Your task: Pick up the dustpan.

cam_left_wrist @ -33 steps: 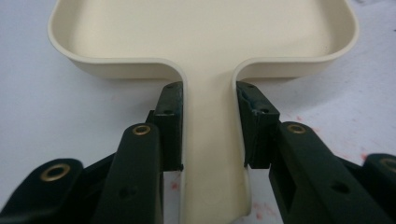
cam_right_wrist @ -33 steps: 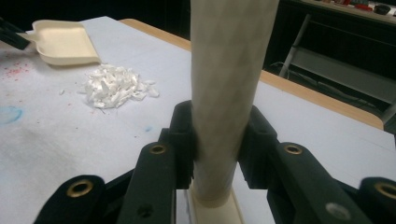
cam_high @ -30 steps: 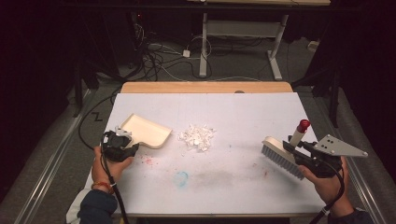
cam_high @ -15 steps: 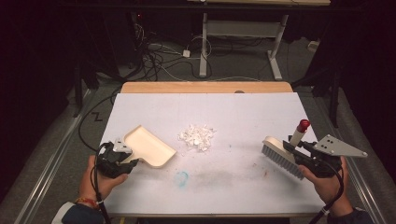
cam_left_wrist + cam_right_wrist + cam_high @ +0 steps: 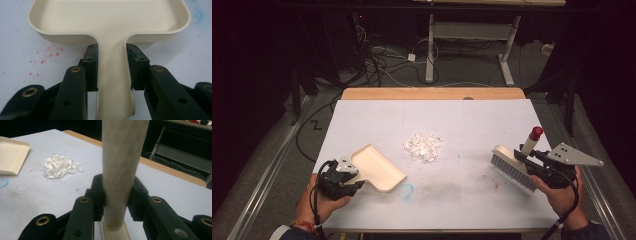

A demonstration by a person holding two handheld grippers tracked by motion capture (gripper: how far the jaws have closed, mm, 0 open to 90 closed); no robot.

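- Cream plastic dustpan (image 5: 379, 169) left of white paper-scrap pile (image 5: 423, 145), handle clamped in left gripper (image 5: 111, 67).
- Pale bristle brush (image 5: 512, 166) right of pile, handle clamped in right gripper (image 5: 116, 195).

Dustpan (image 5: 110, 22) smooth cream plastic; table (image 5: 472, 120) matt white; scraps (image 5: 423, 146) papery.

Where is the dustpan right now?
In the high view the dustpan lies at the table's near left, its handle clamped in the left gripper, with the pile of white scraps just beyond its open edge to the right.
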